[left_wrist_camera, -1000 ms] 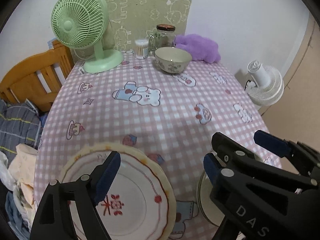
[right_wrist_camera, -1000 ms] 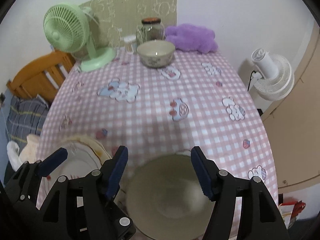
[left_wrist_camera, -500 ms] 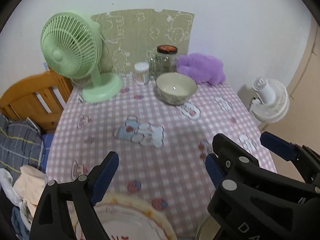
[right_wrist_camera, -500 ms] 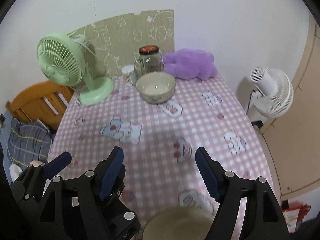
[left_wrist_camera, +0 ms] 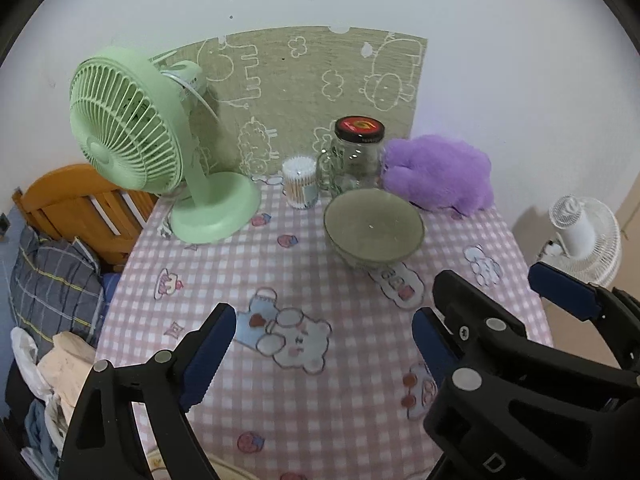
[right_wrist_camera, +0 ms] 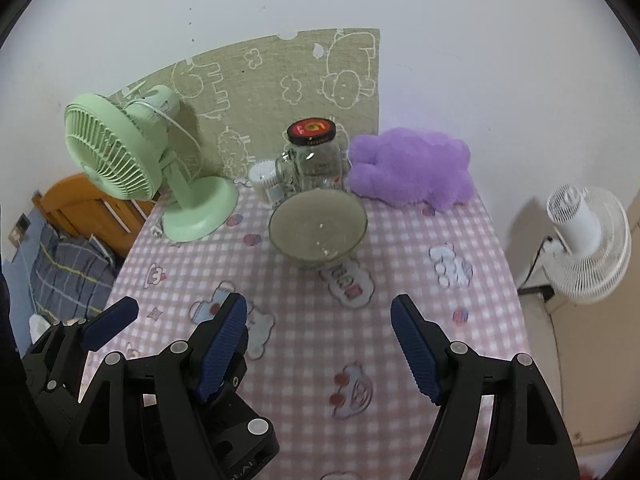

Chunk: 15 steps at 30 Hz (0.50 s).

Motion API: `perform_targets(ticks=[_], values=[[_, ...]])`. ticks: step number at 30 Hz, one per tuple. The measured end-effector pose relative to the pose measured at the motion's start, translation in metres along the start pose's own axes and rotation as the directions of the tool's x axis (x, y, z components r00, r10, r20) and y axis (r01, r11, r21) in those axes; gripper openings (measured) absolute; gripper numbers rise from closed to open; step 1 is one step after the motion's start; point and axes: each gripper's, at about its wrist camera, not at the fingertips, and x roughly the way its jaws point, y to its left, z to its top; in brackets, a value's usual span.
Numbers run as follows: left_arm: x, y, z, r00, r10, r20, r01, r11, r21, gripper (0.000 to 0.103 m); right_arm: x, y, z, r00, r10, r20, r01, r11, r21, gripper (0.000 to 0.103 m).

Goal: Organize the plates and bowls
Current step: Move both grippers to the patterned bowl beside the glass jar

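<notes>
Right gripper (right_wrist_camera: 320, 354) gapes empty above tablecloth (right_wrist_camera: 400, 248), bowl (right_wrist_camera: 318, 229) beyond.

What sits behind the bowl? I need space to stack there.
Behind the bowl stand a lidded glass jar, a cotton swab tub and a purple plush. Their bases are partly hidden.

Soft, even room light fell from overhead; the green fan (left_wrist_camera: 132, 128) cast a faint shadow on the wall. Fisheye bending curved the edges inside dark corners; everything was slightly soft.
</notes>
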Motion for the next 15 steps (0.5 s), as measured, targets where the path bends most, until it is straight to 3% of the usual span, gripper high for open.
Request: perform_targets(ticks=[7,15], values=[[0.025,-0.009,0.031,0.999,0.039,0.007,-0.039,0.999,0.003,0.091,0.029,-0.009,0.033,1.0,0.004,-0.001,-0.004,0.999,-0.033,0.084],[0.062,-0.017,0.059,0.999,0.035,0.019,-0.034,0.999,-0.015,0.09,0.067,-0.025,0.063,0.996,0.084,0.004,-0.083,0.996,-0.027,0.084]])
